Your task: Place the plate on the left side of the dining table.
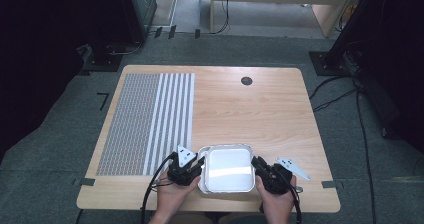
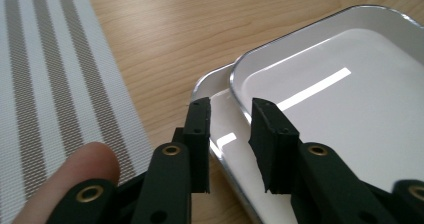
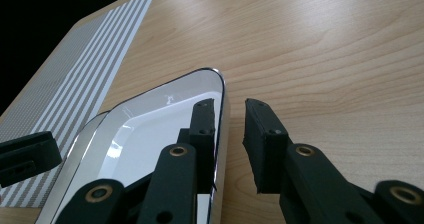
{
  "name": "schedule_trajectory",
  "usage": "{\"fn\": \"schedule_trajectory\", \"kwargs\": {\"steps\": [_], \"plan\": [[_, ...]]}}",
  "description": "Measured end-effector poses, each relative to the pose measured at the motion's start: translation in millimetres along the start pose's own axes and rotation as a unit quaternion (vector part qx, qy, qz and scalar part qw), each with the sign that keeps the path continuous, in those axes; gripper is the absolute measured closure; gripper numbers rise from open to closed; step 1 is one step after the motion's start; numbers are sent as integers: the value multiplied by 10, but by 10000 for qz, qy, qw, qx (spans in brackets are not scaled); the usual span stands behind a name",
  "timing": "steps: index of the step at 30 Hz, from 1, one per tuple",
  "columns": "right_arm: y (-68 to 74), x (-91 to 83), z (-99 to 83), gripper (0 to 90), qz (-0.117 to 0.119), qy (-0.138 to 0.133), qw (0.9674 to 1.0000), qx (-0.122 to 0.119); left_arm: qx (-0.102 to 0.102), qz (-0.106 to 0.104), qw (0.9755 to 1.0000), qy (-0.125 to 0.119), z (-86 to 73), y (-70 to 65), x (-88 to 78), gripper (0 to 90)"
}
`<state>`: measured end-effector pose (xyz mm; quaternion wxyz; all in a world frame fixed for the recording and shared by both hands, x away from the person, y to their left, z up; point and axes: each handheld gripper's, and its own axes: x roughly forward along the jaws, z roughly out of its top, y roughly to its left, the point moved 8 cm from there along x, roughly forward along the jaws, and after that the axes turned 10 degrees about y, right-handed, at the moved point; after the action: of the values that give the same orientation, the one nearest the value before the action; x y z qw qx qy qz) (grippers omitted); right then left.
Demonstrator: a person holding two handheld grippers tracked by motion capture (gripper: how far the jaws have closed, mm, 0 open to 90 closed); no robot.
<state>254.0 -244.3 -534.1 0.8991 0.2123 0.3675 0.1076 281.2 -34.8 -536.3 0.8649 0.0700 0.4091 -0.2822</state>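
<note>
Grey carpet floor, cables trailing off, light wood desk point(image 1: 260, 109) under my hands. Striped grey-and-white woven placemat point(image 1: 147, 121) lies ahead-left of my left claw point(image 1: 186, 170).

Two shallow white rectangular metal trays with rounded corners, stacked as one pair point(image 1: 226, 168), sit between my two claws at the near edge of the desk. In the left claw view the upper tray point(image 2: 340, 99) is offset from the lower tray point(image 2: 220, 119), so the lower one's rim sticks out on my left side.

Left claw point(image 2: 230, 134): jaws spread, hanging over the exposed lower rim and the edge of the upper tray, no contact that I can see. Right claw point(image 1: 270, 174), point(image 3: 227, 134): jaws spread, straddling the right rim of the stack, inner jaw over the tray floor, outer jaw over bare desk. Can't tell if the inner jaw touches the rim.

Handling guess: thin, stiff, light, glossy, so slippery. Nested trays may stick together or slide apart. Best hold is the rolled rim at mid-side, pinch across the lip, one claw per side, lift level.

Pose: both hands low at the near edge, forearms coming in from my side, claws angled inward toward the stack. Left one points forward-right, right one forward-left.
</note>
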Motion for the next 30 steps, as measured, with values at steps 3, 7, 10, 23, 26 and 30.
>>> {"fn": "schedule_trajectory", "kwargs": {"steps": [3, 7, 10, 23, 26, 30], "plan": [[-2, -18, -30, 758, -24, 20, 10000, -91, -38, -129, 9999, 99, 14, -43, 57, 717], [-3, -66, -63, 758, -42, 2, 9998, -170, -150, -233, 9995, 173, 44, -61, 116, 694], [-7, -95, -73, 758, -41, -20, 9998, -212, -153, -263, 9993, 228, 56, -75, 144, 685], [61, -237, -200, 761, 58, -117, 9989, -459, -250, -163, 9986, 433, 126, -61, 297, 664], [60, -221, -233, 766, -36, -52, 9985, -542, -246, -149, 9985, 472, 121, -57, 319, 663], [47, -201, -264, 769, -104, 38, 9984, -556, -233, -129, 9983, 514, 117, -53, 333, 670]]}}
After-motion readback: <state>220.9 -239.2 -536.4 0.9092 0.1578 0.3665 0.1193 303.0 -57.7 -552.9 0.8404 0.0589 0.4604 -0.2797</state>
